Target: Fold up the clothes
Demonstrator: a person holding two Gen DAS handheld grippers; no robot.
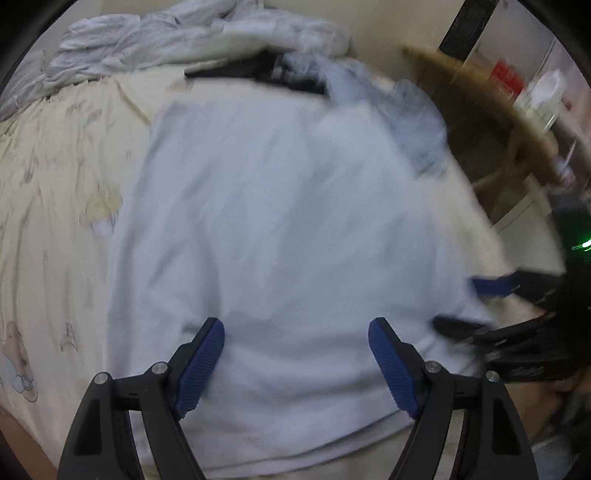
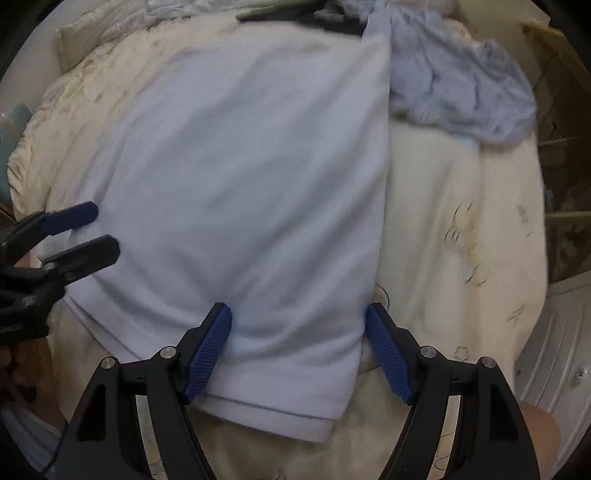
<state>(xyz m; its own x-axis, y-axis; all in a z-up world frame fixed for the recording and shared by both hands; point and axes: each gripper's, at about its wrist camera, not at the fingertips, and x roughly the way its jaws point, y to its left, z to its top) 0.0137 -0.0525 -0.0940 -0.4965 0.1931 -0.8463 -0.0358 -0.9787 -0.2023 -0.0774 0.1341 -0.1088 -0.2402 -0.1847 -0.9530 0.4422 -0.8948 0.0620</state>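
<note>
A pale blue shirt [image 1: 280,229] lies spread flat on a cream bedspread [image 1: 55,177], its right side folded over into a straight edge [image 2: 384,177]. My left gripper [image 1: 295,328] hovers open above the shirt's near part, nothing between its blue pads. In the right wrist view the same shirt [image 2: 240,177] fills the middle, hem nearest me. My right gripper [image 2: 298,314] is open over the hem's right corner. The left gripper [image 2: 92,232] shows at the left edge, fingers apart beside the shirt. The right gripper [image 1: 465,306] appears blurred at the shirt's right side.
A crumpled grey-blue garment [image 2: 461,85] lies beyond the shirt's far right corner. Rumpled white bedding [image 1: 184,33] and a dark flat item [image 1: 255,70] sit at the bed's far end. A wooden round table [image 1: 487,103] with bottles stands to the right. White drawers [image 2: 554,350] flank the bed.
</note>
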